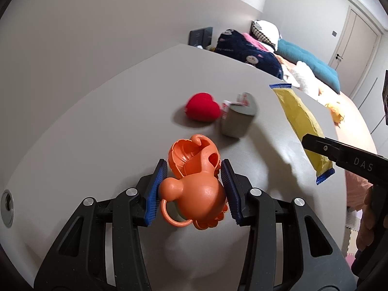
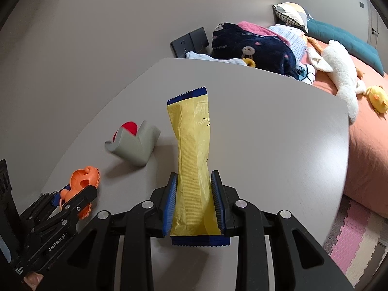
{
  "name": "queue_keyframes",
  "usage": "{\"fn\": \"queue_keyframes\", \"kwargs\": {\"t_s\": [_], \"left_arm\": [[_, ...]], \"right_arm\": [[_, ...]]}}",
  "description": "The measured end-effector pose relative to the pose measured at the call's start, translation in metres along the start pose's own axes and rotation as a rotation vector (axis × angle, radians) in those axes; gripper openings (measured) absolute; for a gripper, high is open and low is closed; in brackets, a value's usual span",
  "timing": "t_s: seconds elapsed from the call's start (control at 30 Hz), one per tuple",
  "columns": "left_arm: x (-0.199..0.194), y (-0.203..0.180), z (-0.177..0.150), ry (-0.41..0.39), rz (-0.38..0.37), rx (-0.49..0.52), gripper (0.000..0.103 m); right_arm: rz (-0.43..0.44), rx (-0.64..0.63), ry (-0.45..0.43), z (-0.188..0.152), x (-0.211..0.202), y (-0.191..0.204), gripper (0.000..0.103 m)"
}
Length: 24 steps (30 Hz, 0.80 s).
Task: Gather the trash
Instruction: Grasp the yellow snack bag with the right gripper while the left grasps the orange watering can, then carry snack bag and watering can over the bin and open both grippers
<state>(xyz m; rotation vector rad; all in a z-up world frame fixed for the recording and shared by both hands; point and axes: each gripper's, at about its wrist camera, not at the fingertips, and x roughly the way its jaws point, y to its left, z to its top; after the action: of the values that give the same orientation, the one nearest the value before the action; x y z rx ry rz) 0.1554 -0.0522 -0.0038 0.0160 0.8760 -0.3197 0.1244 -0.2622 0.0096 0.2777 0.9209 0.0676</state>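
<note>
My left gripper (image 1: 194, 169) is shut on an orange plastic toy (image 1: 196, 189) and holds it just above the grey table (image 1: 97, 121); the toy also shows in the right wrist view (image 2: 83, 179). My right gripper (image 2: 194, 179) is shut on a long yellow snack wrapper with blue ends (image 2: 194, 157), held above the table; the wrapper also shows in the left wrist view (image 1: 300, 126). A red heart-shaped object (image 1: 202, 108) lies on the table. A grey heart-shaped box (image 1: 238, 118) stands beside it; the box also shows in the right wrist view (image 2: 134, 145).
Behind the table is a bed with an orange sheet (image 2: 368, 150), a dark blue blanket (image 2: 252, 46), a teal cushion (image 1: 308, 58) and plush toys (image 2: 339, 72). A dark wall socket panel (image 2: 189, 41) sits at the far table edge. Pink foam floor mats (image 2: 359, 240) lie at the right.
</note>
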Motion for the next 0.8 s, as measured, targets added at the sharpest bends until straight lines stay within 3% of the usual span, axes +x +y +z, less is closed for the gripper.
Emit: {"fn": "queue_keyframes", "kwargs": {"t_s": [0.8], "left_arm": [[-0.037,-0.108,-0.056,0.003,-0.121,0.130,0.045]], "right_arm": [[-0.040,0.037,-0.092,-0.086,-0.111,-0.053,0.030]]}}
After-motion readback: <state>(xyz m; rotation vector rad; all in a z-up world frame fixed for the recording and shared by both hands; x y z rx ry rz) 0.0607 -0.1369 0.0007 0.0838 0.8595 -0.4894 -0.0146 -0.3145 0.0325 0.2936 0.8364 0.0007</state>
